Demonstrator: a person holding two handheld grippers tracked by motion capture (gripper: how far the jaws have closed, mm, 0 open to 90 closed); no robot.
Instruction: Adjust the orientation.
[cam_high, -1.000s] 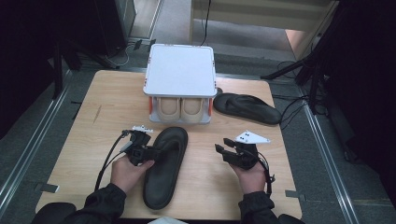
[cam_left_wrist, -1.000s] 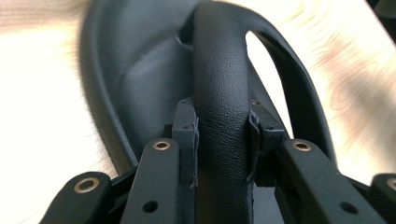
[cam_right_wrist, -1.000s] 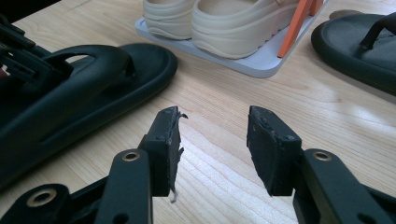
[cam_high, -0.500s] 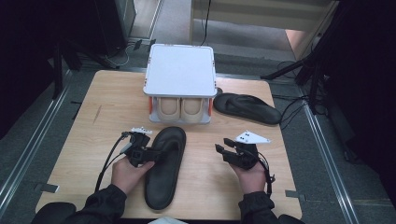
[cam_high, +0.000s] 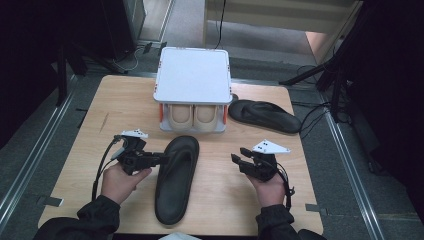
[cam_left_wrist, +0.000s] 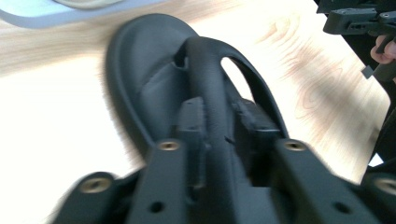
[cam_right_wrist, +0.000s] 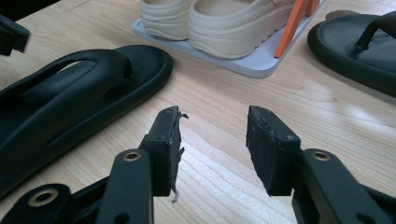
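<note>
A black flip-flop (cam_high: 175, 192) lies lengthwise at the table's middle, toe toward the rack. My left gripper (cam_high: 162, 160) comes at it from the left and is shut on its strap. In the left gripper view the jaws pinch the strap (cam_left_wrist: 212, 79) above the sole (cam_left_wrist: 140, 79). My right gripper (cam_high: 238, 160) hovers open to the right of that shoe, nothing between its fingers. In the right gripper view the open gripper (cam_right_wrist: 212, 126) stands over bare wood, the flip-flop (cam_right_wrist: 70, 93) to its left. A second black flip-flop (cam_high: 264, 116) lies at the back right, also seen at the right edge (cam_right_wrist: 359, 51).
A white two-level shoe rack (cam_high: 192, 75) stands at the table's back middle, a pair of beige shoes (cam_high: 192, 116) on its lower shelf. The beige shoes (cam_right_wrist: 224, 18) sit on the white base (cam_right_wrist: 252, 65) with orange posts. Bare wood lies at the left and front right.
My left hand and gripper have shifted slightly to the left while still holding the strap. The flip-flop and the right gripper have barely moved.
</note>
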